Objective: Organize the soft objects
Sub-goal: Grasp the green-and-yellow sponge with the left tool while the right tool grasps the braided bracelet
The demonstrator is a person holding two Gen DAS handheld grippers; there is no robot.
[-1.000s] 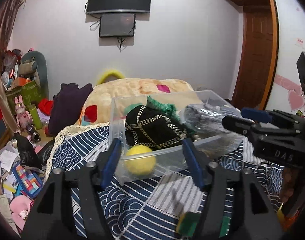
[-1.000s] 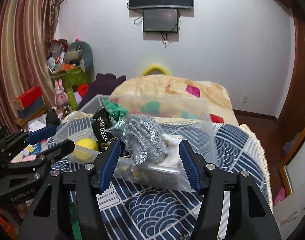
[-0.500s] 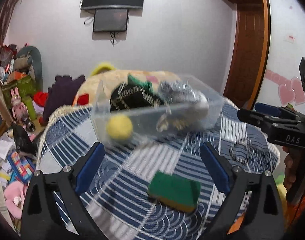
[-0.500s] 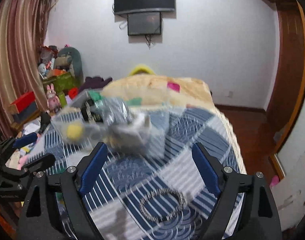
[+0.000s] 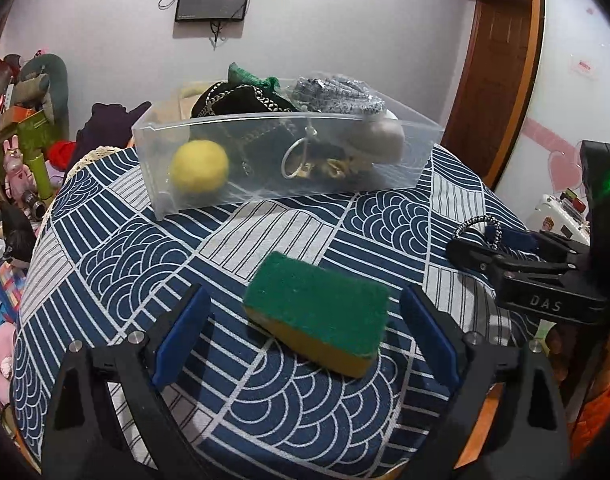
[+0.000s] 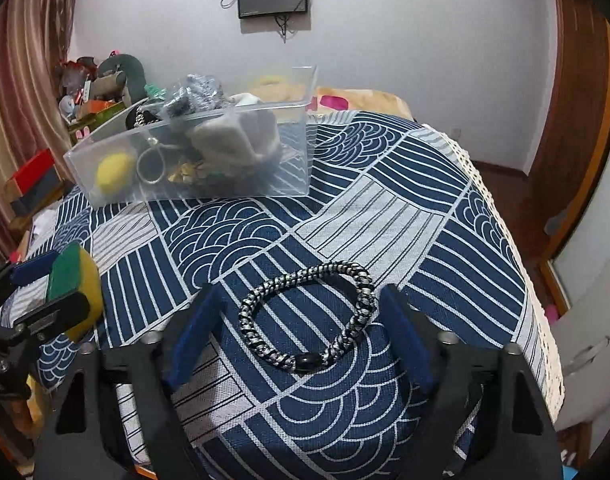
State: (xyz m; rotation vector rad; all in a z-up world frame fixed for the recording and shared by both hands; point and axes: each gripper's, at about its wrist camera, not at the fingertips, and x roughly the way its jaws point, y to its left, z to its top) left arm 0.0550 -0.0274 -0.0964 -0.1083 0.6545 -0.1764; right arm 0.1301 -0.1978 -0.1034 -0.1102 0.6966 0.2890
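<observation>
A green-and-yellow sponge (image 5: 319, 312) lies on the blue patterned cloth between the wide-open fingers of my left gripper (image 5: 305, 332), untouched. A braided black-and-white bracelet (image 6: 311, 316) lies between the open fingers of my right gripper (image 6: 301, 336). A clear plastic bin (image 5: 417, 152) stands further back and holds a yellow ball (image 5: 199, 166), a black chain-trimmed bag (image 5: 241, 100), a silver scrubber (image 5: 337, 94) and other items. The sponge (image 6: 75, 280) and the bin (image 6: 293, 160) also show in the right wrist view.
The cloth-covered table (image 5: 125, 260) drops off at its left and near edges. Toys and clutter (image 5: 21, 128) pile up at the left. A wooden door (image 5: 501, 60) stands at the right. A bed with a yellow blanket (image 6: 365, 98) lies behind.
Both grippers have pulled back from the bin and lowered toward the near table. Their jaws have opened wider. The sponge and the bracelet now lie between the fingers.
</observation>
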